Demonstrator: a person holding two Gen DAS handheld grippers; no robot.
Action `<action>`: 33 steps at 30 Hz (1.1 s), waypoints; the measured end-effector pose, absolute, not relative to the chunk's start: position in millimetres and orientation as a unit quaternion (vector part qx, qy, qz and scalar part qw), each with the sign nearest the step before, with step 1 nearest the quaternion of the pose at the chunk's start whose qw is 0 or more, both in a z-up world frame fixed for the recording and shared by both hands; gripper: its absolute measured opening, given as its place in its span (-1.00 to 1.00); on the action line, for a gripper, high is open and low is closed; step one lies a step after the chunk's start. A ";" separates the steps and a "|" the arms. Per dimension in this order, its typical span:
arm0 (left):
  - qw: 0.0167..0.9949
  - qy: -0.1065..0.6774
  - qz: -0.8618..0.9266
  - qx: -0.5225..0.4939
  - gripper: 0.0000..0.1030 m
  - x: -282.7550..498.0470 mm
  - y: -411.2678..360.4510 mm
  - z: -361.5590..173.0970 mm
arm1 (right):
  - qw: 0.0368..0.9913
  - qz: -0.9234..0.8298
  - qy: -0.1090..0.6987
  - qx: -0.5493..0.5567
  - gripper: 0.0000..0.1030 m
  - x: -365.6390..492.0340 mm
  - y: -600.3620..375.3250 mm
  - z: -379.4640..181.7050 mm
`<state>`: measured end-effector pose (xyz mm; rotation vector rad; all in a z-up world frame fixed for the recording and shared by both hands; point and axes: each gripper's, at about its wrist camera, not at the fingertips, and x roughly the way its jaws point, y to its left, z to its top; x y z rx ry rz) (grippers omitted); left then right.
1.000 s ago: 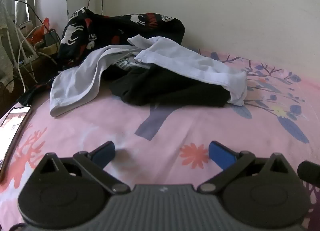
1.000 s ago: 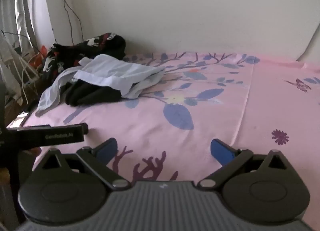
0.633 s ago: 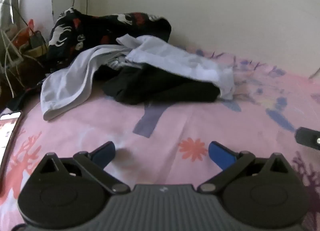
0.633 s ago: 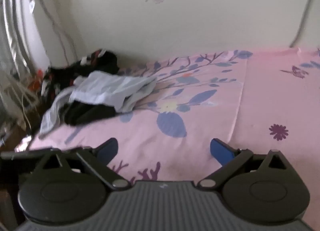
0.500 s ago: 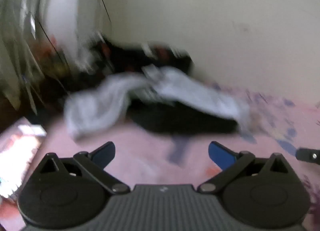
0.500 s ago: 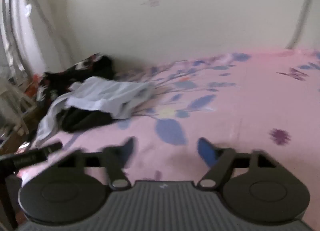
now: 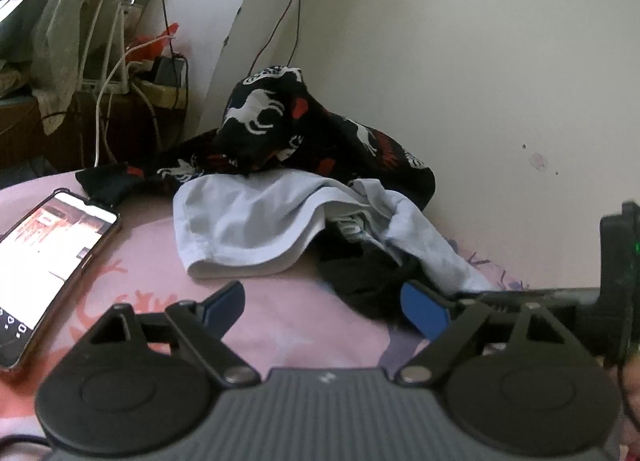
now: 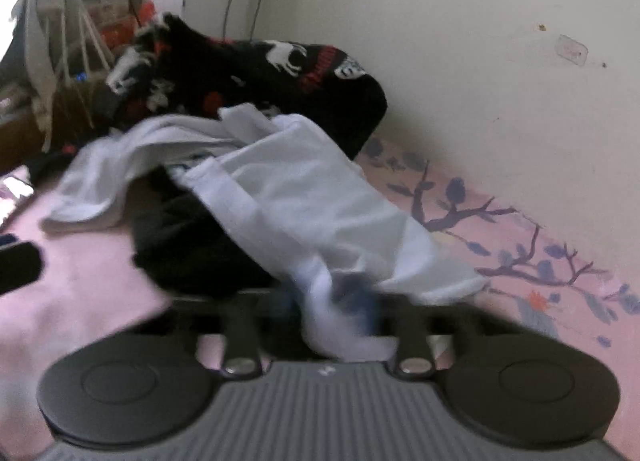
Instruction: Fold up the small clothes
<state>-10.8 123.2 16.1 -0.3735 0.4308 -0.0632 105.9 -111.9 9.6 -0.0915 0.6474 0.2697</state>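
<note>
A pile of small clothes lies on the pink floral bed sheet point(image 7: 304, 341) against the wall. On top is a white garment point(image 7: 248, 221), over a plain black garment point(image 7: 360, 277). A black garment with white and red print point(image 7: 280, 129) lies behind them. My left gripper point(image 7: 324, 309) is low over the sheet just before the pile. Its jaws are closing, and only sheet and the black garment's edge lie between the blue pads. My right gripper point(image 8: 332, 301) is shut on a bunched edge of the white garment point(image 8: 304, 197), blurred by motion. Its body shows at the right of the left wrist view.
A lit phone point(image 7: 44, 257) lies on the sheet at the left. Beyond the bed's left edge are cables, a curtain and clutter point(image 7: 120, 61). The cream wall point(image 8: 460, 61) runs close behind the pile. Pink sheet point(image 8: 560, 261) stretches away to the right.
Both grippers have moved in to the pile, which now fills the views. The right gripper went from open to shut on the white garment's edge. The left jaws have narrowed a little.
</note>
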 end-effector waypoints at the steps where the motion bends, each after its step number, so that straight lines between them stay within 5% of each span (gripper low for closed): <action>1: 0.960 0.208 -0.033 -0.184 0.69 -16.4 122.2 14.7 | 0.947 0.113 0.302 -0.008 -1.00 104.8 -126.5 20.1; 6: 0.964 0.205 -0.038 -0.167 0.68 -17.3 116.1 16.5 | 0.969 0.001 0.181 0.166 -1.00 75.1 -248.2 94.1; 11: 0.953 0.231 -0.073 -0.182 0.71 -7.6 116.8 17.3 | 0.967 -0.047 0.111 0.223 -1.00 9.0 -326.1 126.1; 24: 0.929 0.277 -0.140 -0.204 0.83 17.4 94.9 22.2 | 0.938 -0.282 0.060 0.194 -0.99 -219.2 -428.2 84.2; 26: 0.928 0.281 -0.142 -0.198 0.84 20.9 85.7 21.5 | 0.944 -0.256 0.080 0.193 -0.35 -222.6 -433.9 86.1; 33: 0.939 0.267 -0.145 -0.161 0.92 14.7 62.8 32.1 | 0.971 -0.062 0.169 0.159 0.23 -123.5 -378.4 68.9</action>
